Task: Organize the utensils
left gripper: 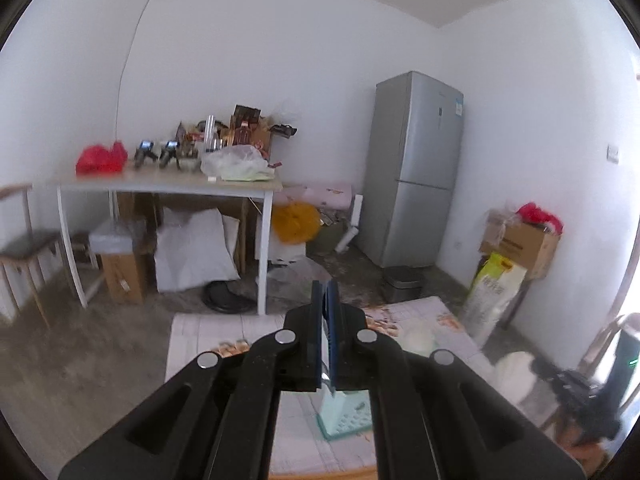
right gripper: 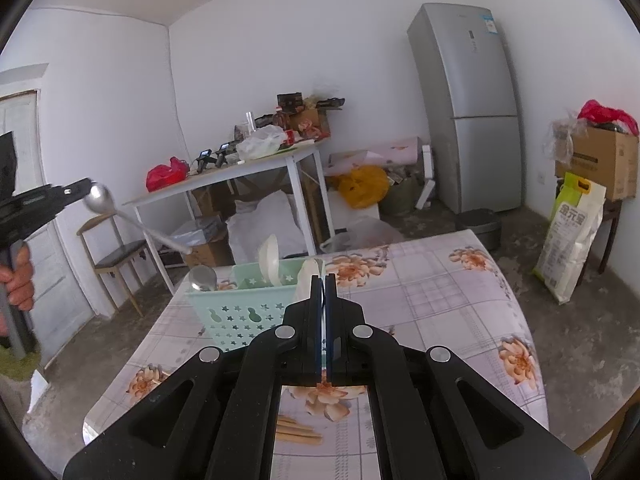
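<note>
At the far left of the right wrist view, my left gripper [right gripper: 82, 190] hangs high off the table's left side, its tips pinching a long silver metal spoon [right gripper: 132, 218] at the bowl so the handle slants down and rightward toward the pale green plastic utensil basket with star-shaped cut-outs [right gripper: 230, 312]; held this way, I judge the handle can slide in first. In the left wrist view the blue pads [left gripper: 317, 332] of that gripper sit almost together around a thin sliver of metal, and a corner of the basket shows below them. The basket stands near the left rear of the table under its floral checked cloth [right gripper: 440, 300], close to that edge, so I judge a clumsy drop could nudge it toward the floor. Another silver spoon [right gripper: 203, 279] already stands in its left compartment, a white plastic spoon [right gripper: 269, 258] in the middle, and a second white one [right gripper: 310, 276] rests at the right. Wooden chopsticks [right gripper: 298, 430] lie on the cloth in front, between my own linkages, awaiting sorting. My right gripper [right gripper: 323, 296] hovers just in front of the basket, fingers pressed together on nothing. To the right the cloth runs bare toward the rounded far edge, leaving ample room to move.
</note>
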